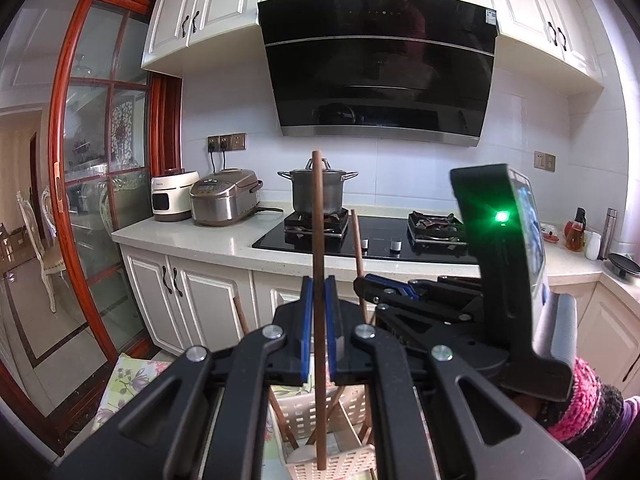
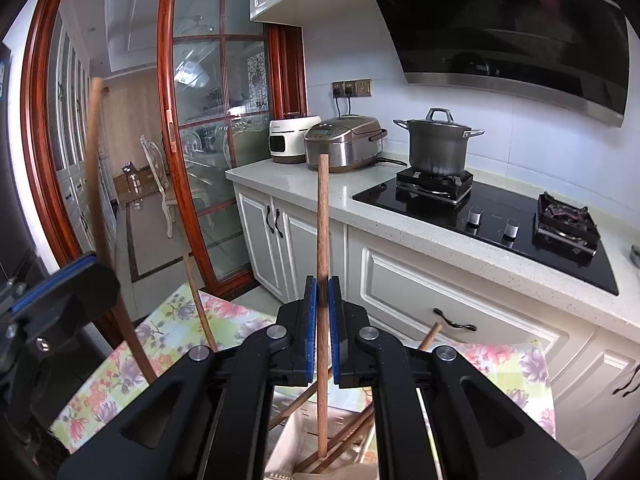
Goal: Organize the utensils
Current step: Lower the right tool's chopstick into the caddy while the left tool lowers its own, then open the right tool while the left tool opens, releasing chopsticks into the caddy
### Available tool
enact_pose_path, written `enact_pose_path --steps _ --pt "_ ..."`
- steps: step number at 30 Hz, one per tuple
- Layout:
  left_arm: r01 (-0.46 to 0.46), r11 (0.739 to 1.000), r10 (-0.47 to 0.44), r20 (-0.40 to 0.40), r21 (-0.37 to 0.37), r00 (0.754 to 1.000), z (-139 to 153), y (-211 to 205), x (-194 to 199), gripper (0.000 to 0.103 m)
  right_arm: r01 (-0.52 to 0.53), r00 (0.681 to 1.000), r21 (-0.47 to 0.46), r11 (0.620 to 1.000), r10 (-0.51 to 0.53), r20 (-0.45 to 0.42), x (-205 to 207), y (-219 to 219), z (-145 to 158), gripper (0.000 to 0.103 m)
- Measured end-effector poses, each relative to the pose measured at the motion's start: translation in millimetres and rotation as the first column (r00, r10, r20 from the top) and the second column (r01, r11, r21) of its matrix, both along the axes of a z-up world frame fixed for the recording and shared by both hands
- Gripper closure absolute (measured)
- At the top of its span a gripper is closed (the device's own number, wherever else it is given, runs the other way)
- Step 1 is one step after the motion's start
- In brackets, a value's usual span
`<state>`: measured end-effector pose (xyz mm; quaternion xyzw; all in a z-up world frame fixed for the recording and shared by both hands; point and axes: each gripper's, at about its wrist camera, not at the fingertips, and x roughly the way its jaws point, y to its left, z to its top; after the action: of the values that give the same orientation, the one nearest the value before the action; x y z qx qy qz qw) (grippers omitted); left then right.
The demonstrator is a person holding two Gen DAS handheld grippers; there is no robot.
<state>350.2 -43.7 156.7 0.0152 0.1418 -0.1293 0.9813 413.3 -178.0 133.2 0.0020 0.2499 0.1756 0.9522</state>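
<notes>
The left gripper [image 1: 319, 300] was clamped on a dark wooden stick [image 1: 318, 216], its blue pads pressed against the shaft on both sides. The stick stood nearly upright, its long axis vertical: the blunt top end rose in front of the steel pot [image 1: 318, 194] on the hob, and the lower end reached down into a cream slotted basket [image 1: 340, 462] below the gripper. The right gripper [image 2: 323, 300] was likewise closed tight on a lighter wooden stick [image 2: 322, 216], also close to vertical, top end up, lower end dipping into the basket [image 2: 296, 428] among other sticks that leaned at slants. In the left wrist view the right gripper [image 1: 374, 286] appeared just beside the left one, with its stick tilted slightly. The basket sat on a floral cloth [image 2: 120, 364] in front of the white counter [image 2: 280, 176], which carried two rice cookers [image 2: 344, 142].
</notes>
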Motion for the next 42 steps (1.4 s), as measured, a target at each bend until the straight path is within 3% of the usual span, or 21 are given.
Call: enact_pose_path --steps 16,30,42 --pt "0.016 1.000 -0.016 -0.001 -0.006 1.000 9.6 1.8 6.0 0.097 -0.003 0.993 -0.004 1.000 0.002 -0.115 -1.2 -0.4 -41.7 0.097" --pt "-0.008 1.000 0.008 -0.161 0.001 0.987 -58.1 -0.8 47.3 0.097 -0.003 0.988 0.031 1.000 0.008 -0.156 1.1 -10.4 -57.3 0.095" --pt "-0.060 0.998 0.063 -0.170 0.026 0.983 -66.5 11.5 49.5 0.096 0.016 0.988 0.052 0.999 -0.007 -0.157 -1.8 -24.1 -54.2 0.087"
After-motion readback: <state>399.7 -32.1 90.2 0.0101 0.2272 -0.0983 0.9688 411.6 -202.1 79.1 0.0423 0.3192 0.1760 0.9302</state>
